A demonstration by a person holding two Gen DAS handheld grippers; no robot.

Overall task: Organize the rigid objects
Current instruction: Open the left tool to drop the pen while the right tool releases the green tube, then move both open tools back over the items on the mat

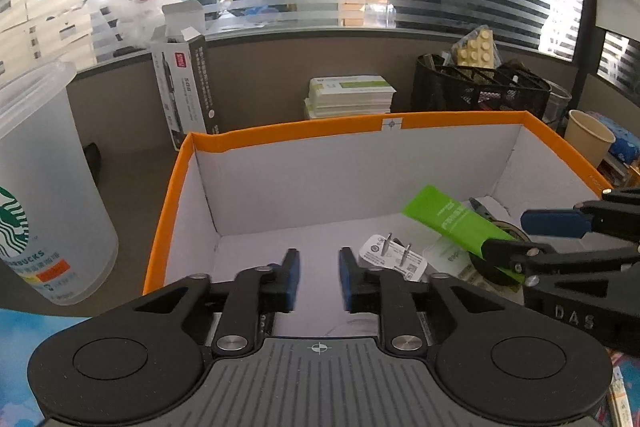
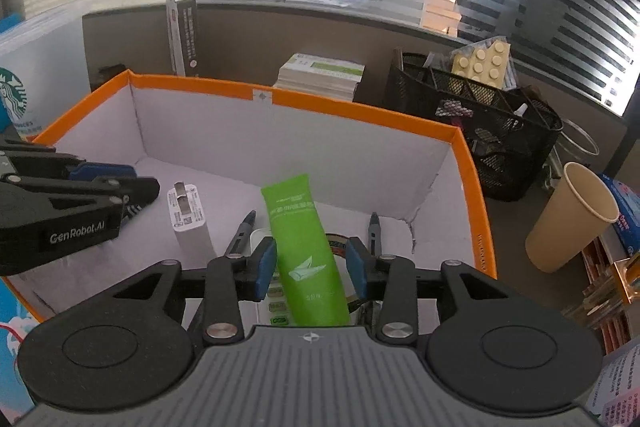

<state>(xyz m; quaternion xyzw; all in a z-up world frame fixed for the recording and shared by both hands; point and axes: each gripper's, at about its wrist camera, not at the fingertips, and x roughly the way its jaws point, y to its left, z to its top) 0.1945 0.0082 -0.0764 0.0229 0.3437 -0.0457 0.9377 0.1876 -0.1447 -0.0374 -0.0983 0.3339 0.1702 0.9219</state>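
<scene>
An orange-rimmed cardboard box (image 1: 280, 135) (image 2: 360, 111) with a white inside stands on the desk. In it lie a white plug charger (image 1: 394, 259) (image 2: 190, 223), a tape roll (image 2: 338, 243) and pliers (image 2: 244, 231). My right gripper (image 2: 312, 267) is open over the box's right part; a green tube (image 2: 308, 251) (image 1: 452, 223) sits between its blue pads, which stand apart from it. My left gripper (image 1: 319, 277) is open and empty above the box's left floor.
A Starbucks cup (image 1: 44, 195) stands left of the box. Behind it are a tall carton (image 1: 184, 83), stacked booklets (image 1: 348, 95) and a black mesh organizer (image 2: 480, 123). A paper cup (image 2: 568, 219) stands to the right.
</scene>
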